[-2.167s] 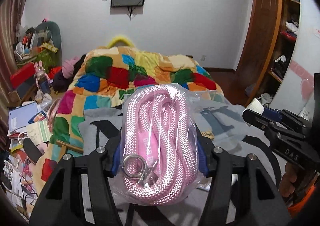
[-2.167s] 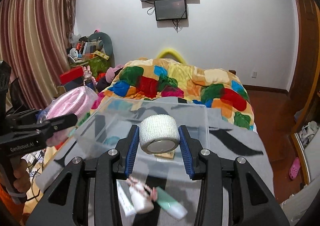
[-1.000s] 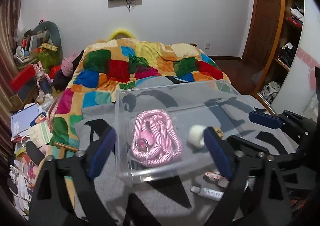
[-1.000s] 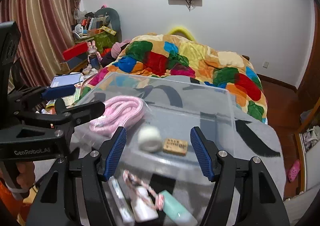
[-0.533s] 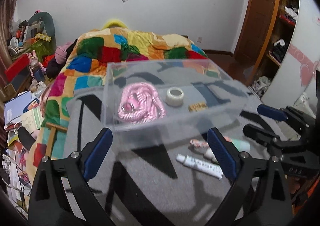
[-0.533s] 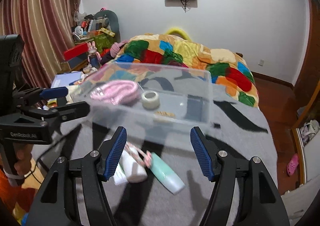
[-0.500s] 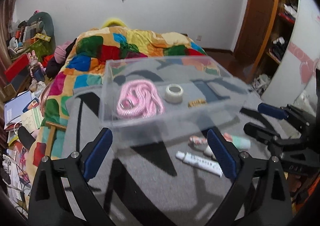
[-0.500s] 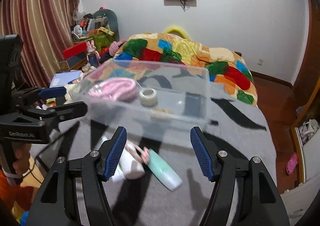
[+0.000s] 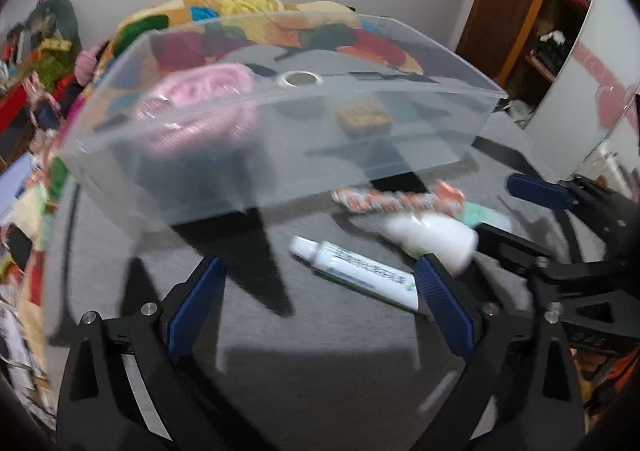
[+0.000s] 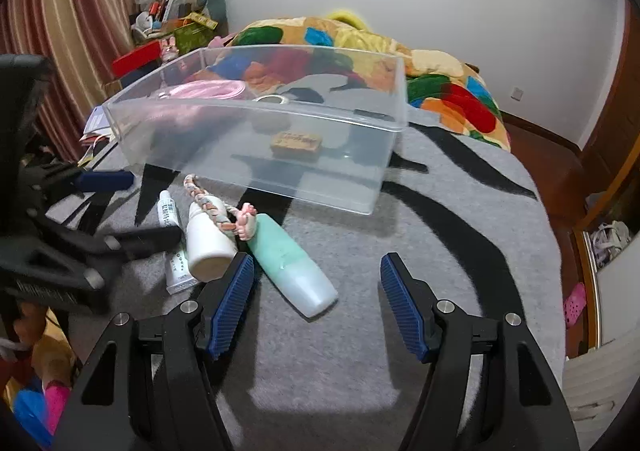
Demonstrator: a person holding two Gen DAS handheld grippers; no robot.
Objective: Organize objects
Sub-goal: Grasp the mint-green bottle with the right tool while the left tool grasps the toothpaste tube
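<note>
On the grey black-striped blanket (image 10: 420, 235), just ahead of your right gripper (image 10: 316, 295), lie the loose items: a mint-green bottle (image 10: 294, 265) on its side, its fat end pointing between your blue pads (image 10: 232, 301), nearer the left one. Touching it on the left is a white bottle (image 10: 208, 241), and a braided pink-and-grey cord (image 10: 218, 211) drapes across both bottle tops. A white tube (image 10: 172, 239) sits left of the white bottle, partly under it. Your right gripper is spread wide, holding nothing.

Your left gripper (image 9: 316, 299) is also spread wide and empty. From its view the tube (image 9: 354, 275) lies between the pads, closer to the right pad (image 9: 444, 305); the white bottle (image 9: 432, 239) and cord (image 9: 396, 199) sit just beyond, green bottle (image 9: 480, 213) mostly hidden behind them. This view is motion-blurred.

The clear plastic bin (image 10: 256, 119) stands past the items, its near wall close to the cord's end. Inside: coiled pink rope (image 10: 208, 91) at the left, a tape roll (image 10: 272, 99) mid-back, a small brown block (image 10: 296, 141) near the middle. The right part of the bin floor is bare.

Your two grippers are close together; the left one's fingers (image 10: 108, 181) flank the tube and white bottle in the right view. Open blanket runs right of the green bottle to the rounded right edge, with wooden floor (image 10: 560, 155) below it.
</note>
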